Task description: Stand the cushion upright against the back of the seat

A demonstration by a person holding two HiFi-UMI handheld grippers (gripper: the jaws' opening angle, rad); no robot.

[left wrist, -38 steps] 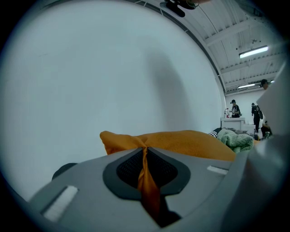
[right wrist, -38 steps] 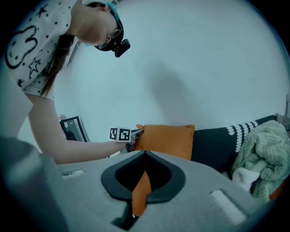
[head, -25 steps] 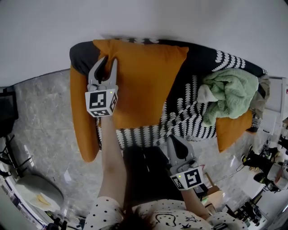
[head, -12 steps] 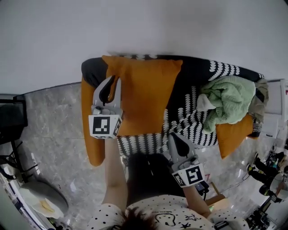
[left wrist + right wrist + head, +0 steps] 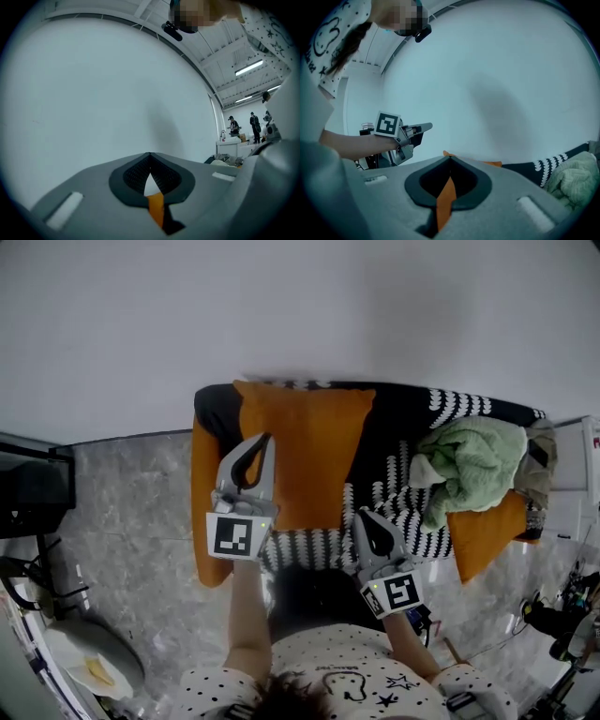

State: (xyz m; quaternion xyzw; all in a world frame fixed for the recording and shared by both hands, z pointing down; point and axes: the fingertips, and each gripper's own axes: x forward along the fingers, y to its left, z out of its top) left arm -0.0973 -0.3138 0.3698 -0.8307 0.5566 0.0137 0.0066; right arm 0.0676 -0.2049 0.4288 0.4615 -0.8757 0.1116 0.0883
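The orange cushion (image 5: 314, 451) stands upright against the back of the black-and-white patterned sofa (image 5: 412, 399), at its left end. My left gripper (image 5: 265, 440) hovers in front of the cushion's left edge, jaws shut with nothing between them. In the left gripper view only a sliver of the cushion (image 5: 156, 208) shows under the closed tips of the left gripper (image 5: 150, 154). My right gripper (image 5: 364, 517) is over the seat's front edge, right of the cushion, shut and empty. In the right gripper view the cushion's top (image 5: 490, 163) peeks over the closed right gripper (image 5: 450, 160), with the left gripper (image 5: 426, 125) to its left.
A crumpled green blanket (image 5: 469, 460) lies on the right half of the seat. Orange armrest pads sit at the left end (image 5: 206, 521) and right end (image 5: 487, 531). A plain white wall rises behind the sofa. Dark equipment (image 5: 33, 493) stands on the marble floor at left.
My left gripper has lifted away from the cushion's left edge and its jaws have closed. The right gripper rose a little. The cushion stays against the back.
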